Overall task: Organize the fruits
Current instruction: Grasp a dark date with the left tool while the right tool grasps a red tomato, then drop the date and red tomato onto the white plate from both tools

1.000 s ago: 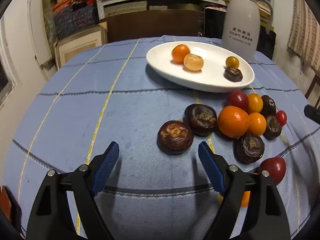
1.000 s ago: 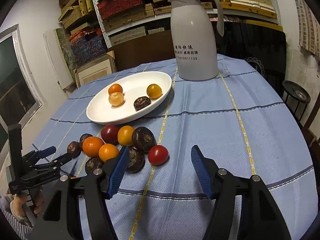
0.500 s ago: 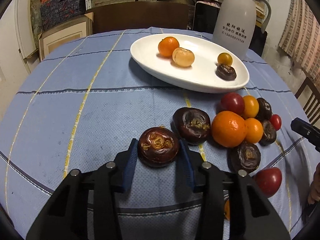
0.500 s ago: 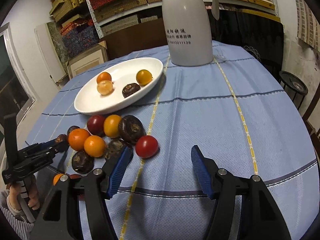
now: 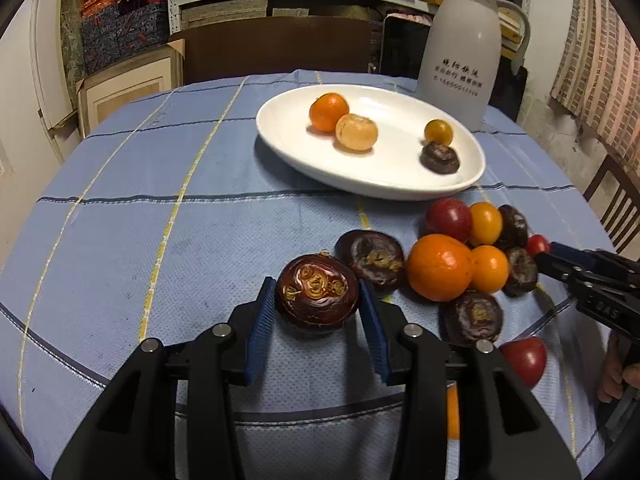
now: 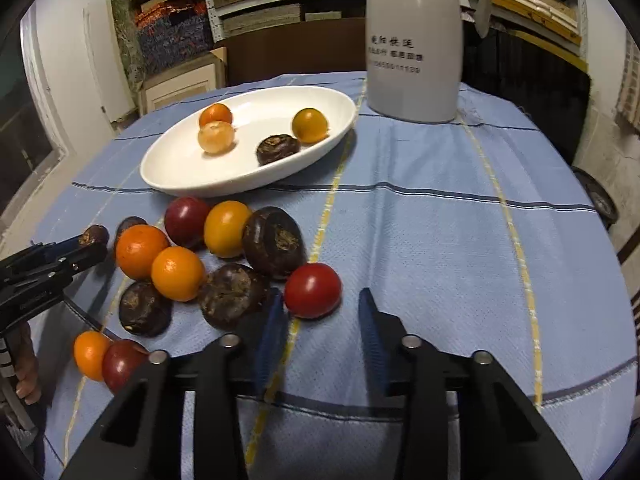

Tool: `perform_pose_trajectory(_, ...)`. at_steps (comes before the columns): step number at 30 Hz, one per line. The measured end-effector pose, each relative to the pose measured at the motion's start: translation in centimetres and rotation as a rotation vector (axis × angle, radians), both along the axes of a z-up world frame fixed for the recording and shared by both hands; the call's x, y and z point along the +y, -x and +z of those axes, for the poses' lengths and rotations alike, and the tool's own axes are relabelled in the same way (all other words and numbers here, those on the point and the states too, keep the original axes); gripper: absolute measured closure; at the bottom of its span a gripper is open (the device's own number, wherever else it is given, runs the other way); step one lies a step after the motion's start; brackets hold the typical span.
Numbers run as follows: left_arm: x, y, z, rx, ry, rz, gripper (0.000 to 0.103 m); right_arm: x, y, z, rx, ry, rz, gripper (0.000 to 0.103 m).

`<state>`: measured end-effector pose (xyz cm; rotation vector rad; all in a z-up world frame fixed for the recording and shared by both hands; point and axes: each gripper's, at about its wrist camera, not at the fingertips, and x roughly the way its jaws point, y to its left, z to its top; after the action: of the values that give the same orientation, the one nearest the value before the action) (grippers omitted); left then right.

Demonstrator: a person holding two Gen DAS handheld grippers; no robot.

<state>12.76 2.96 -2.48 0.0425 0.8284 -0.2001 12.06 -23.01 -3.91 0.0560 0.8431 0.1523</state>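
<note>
My left gripper [image 5: 318, 312] is shut on a dark brown water chestnut [image 5: 317, 295] just above the blue cloth. A white oval plate [image 5: 372, 184] behind it holds two oranges, a yellow tomato and a chestnut. Beside it lies a pile of oranges, tomatoes and chestnuts [image 5: 460, 264]. My right gripper [image 6: 322, 320] is open, its pads on either side of a red tomato [image 6: 313, 290] at the pile's near edge. The plate [image 6: 192, 178] and the pile [image 6: 208, 256] also show in the right wrist view.
A grey thermos jug [image 6: 414, 40] stands behind the plate [image 5: 460, 56]. The round table's edge drops off at the right. A wooden chair [image 5: 616, 204] stands at the right. Shelves and boxes line the back wall.
My left gripper closed on the chestnut and lifted it slightly. My right gripper moved forward and left until the red tomato sits between its pads, and its jaws narrowed.
</note>
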Motion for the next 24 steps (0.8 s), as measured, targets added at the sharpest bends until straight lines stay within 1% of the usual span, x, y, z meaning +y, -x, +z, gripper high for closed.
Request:
perform_pose_trajectory(3,0.1,-0.2,0.0,0.011,0.028,-0.012,0.062,0.3,-0.9,-0.4,0.02,-0.011,0.007,0.068)
perform_pose_trajectory(7,0.2,-0.4,-0.3,0.025,0.03,-0.005,0.062,0.6,-1.0,-0.5,0.021,-0.01,0.02,0.071)
perform_pose_trajectory(12,-0.1,0.1,-0.3,0.002,-0.008,0.003,0.062,0.1,-0.5,-0.2,0.01,-0.024,0.011,0.072)
perform_pose_trajectory(16,0.3,0.5,0.6,-0.026,0.0,0.028,0.062,-1.1,0.7,1.3,-0.046,-0.058,-0.018,0.072)
perform_pose_trajectory(19,0.4,0.1,2.0,-0.04,0.022,0.047,0.062,-2.1,1.2,3.3,-0.091,-0.121,-0.042,0.072)
perform_pose_trajectory(22,-0.7,-2.0,4.0,-0.047,0.044,0.034,0.062,-1.8,-0.2,5.5,-0.094,-0.142,-0.021,0.072)
perform_pose_trajectory(24,-1.7,-3.9,4.8,-0.058,0.066,0.023,0.062,-0.9,-2.2,6.8,-0.098,-0.161,-0.001,0.072)
